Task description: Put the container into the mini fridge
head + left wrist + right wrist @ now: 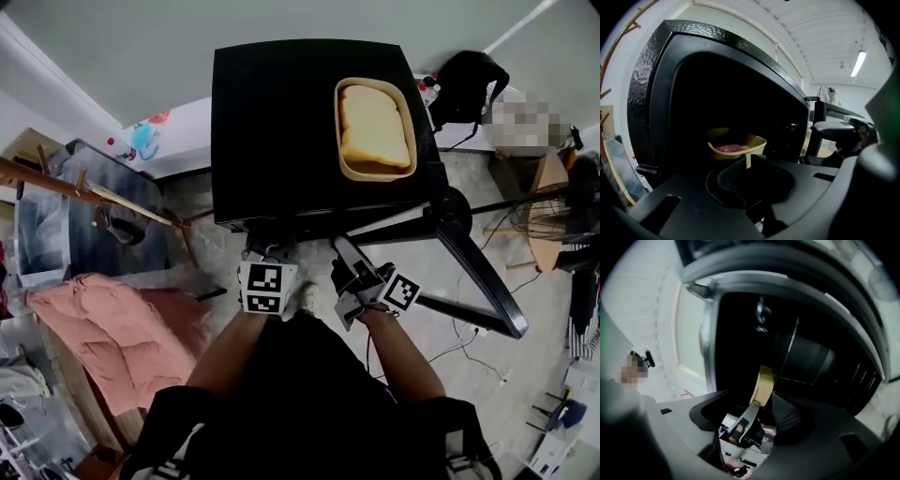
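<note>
The black mini fridge (281, 122) stands in front of me with its door (478, 277) swung open to the right. In the left gripper view a beige container (736, 146) with something red in it hangs slightly tilted inside the dark fridge (717, 51). My left gripper (748, 159) is shut at its near rim. In the head view the left gripper (269, 281) reaches under the fridge's front edge, jaws hidden. My right gripper (361, 281) is beside it, open and empty (777, 398), facing the dark opening (811, 357).
A second beige container (375, 129) holding bread sits on top of the fridge. A pink quilt (122, 337) and a wooden rack (94, 197) are at the left. A fan (548, 211), a black bag (469, 84) and floor cables (469, 342) are at the right.
</note>
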